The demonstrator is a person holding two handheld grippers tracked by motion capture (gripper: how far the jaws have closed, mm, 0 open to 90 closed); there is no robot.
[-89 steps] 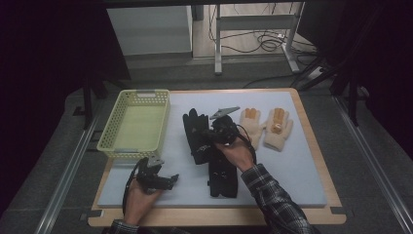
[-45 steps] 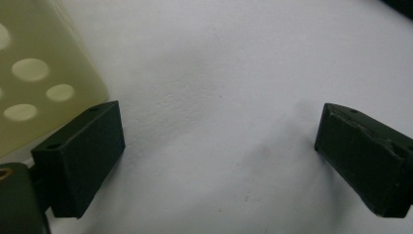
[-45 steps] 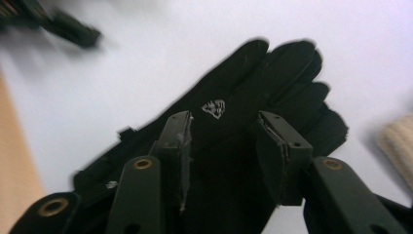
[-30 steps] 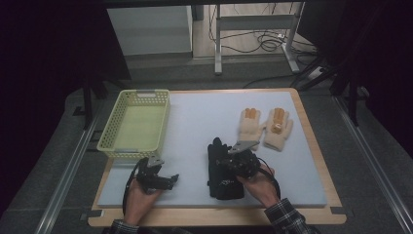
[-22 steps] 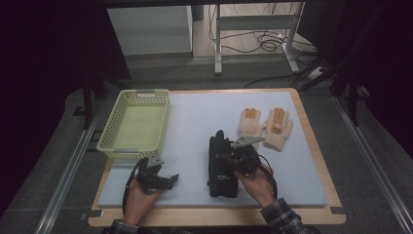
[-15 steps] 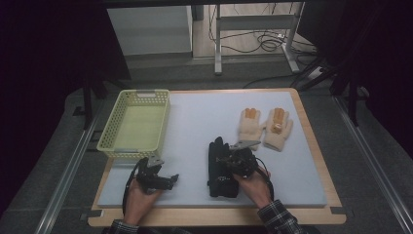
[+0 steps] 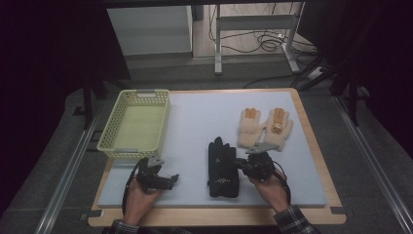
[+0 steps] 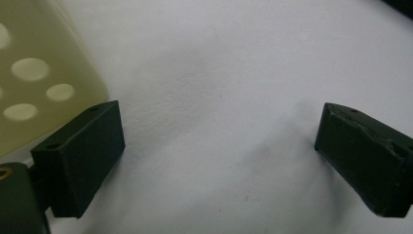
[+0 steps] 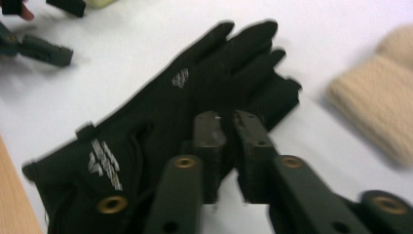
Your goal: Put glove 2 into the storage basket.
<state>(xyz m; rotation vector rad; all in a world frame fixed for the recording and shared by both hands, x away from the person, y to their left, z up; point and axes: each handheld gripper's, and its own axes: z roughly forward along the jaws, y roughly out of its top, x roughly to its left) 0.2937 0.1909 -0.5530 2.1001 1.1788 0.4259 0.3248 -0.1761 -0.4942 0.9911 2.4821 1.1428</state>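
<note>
1. R gripper [image 9: 225, 146] jaws were nearly shut, just been closing, nothing clamped; black gloves [image 9: 195, 112] lay stacked right under/ahead of tips.
2. L gripper [image 8: 219, 161] jaws wide, empty, yellow basket [image 8: 44, 73] just beside.
3. Risk: a pinch prob lifts top glove only, splitting the pair.

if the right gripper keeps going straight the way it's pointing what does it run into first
Most likely the black gloves: the right gripper, jaws nearly together, points straight at the thumb side. Whether its tips already touch the fabric is unclear.
</note>
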